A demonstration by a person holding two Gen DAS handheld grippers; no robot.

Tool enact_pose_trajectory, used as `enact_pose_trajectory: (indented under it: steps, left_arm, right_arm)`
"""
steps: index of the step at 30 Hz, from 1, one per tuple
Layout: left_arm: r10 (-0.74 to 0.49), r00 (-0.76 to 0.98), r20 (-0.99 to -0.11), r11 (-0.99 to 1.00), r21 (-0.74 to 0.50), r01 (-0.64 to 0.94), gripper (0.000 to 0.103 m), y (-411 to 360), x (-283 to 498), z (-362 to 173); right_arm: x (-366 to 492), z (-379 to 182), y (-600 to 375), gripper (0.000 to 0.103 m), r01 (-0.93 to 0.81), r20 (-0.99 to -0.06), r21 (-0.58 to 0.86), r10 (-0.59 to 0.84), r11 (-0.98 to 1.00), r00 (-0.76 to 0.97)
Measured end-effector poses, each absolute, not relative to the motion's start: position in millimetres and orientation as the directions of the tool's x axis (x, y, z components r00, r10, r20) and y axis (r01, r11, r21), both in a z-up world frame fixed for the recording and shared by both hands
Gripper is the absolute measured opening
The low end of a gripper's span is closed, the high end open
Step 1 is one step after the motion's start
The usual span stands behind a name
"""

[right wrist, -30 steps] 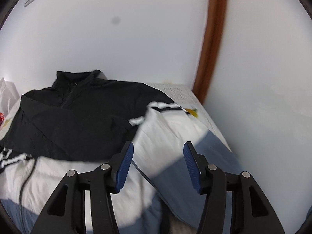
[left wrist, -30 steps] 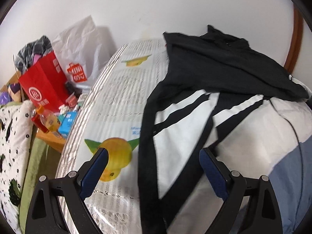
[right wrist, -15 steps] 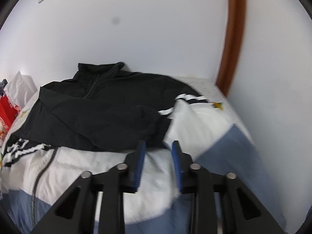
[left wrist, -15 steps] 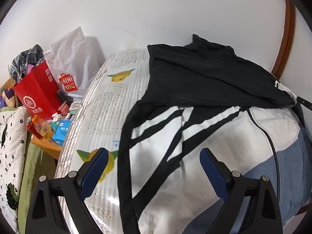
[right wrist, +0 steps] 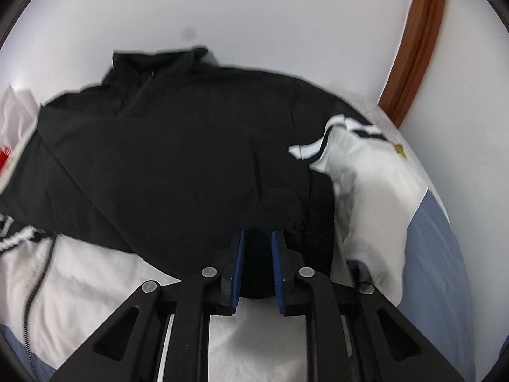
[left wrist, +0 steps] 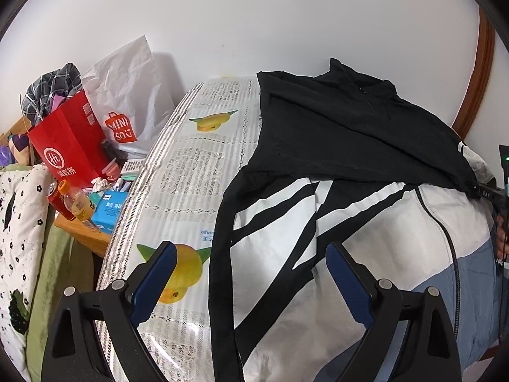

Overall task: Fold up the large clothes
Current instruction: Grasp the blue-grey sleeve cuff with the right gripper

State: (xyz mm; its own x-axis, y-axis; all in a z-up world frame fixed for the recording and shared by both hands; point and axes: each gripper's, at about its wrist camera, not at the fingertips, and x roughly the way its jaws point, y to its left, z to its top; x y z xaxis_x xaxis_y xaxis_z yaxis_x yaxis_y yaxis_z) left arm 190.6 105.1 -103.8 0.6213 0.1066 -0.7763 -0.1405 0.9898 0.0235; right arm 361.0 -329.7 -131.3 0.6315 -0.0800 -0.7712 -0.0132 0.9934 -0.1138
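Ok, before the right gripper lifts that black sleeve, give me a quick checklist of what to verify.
1. Right gripper on the sleeve cuff: jaws have just been closing, dark cloth sits between them; ok.
2. Firm pinch: cannot tell, a narrow gap still shows.
3. Only the sleeve caught, not the white panel below: cannot tell.
4. Left gripper open, holding nothing: ok.
5. Jacket spread flat on the bed: ok.
6. Bags beside the bed, clear of the jacket: ok.

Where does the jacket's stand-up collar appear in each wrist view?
Left wrist: collar upper right of centre, against the wall.
Right wrist: collar upper left, against the wall.
Shared landmark: the brown wooden trim at the right edge in both.
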Motion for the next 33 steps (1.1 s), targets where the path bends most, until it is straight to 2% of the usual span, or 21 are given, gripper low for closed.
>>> enact_pose_trajectory:
  steps: [3,6,8,14,22,33]
  left_arm:
    - [0.102,0.632,-0.769,0.990,0.019,-0.136,0.095,102.7,186.9,-98.9]
    - [0.092,0.649,-0.755,0.992,0.010,-0.129,0.095,99.5,182.0,-91.6]
    - [0.087,0.655,-0.751,0.992,0.006,-0.124,0.094,96.7,180.3,-88.1]
    - [0.056,0.673,-0.738,0.996,-0.004,-0.087,0.095,81.7,172.4,-77.5]
    - [0.017,0.676,-0.737,0.998,-0.026,-0.053,0.095,55.4,169.5,-70.7]
    - [0.022,0.657,-0.754,1.000,0.017,-0.014,0.095,17.4,177.5,-72.7]
  right_arm:
    - [345.4,-117.1,-327.2,0.019,-0.035,-0.756,-0.098,-0.051,0.995,0.652]
    - [308.3,-89.3,-329.4,0.030,-0.060,-0.704,-0.065,-0.003,0.996,0.710]
    - [282.5,-73.6,-339.0,0.047,-0.047,-0.667,-0.052,0.001,0.998,0.745]
    - [210.2,-55.3,-406.4,0.068,0.141,-0.609,-0.115,-0.182,0.983,0.772]
    - [141.6,-95.2,-503.1,0.072,0.315,-0.687,-0.153,-0.330,0.937,0.647]
    - [128.0,-140.1,-532.1,0.072,0.321,-0.713,-0.174,-0.345,0.931,0.610]
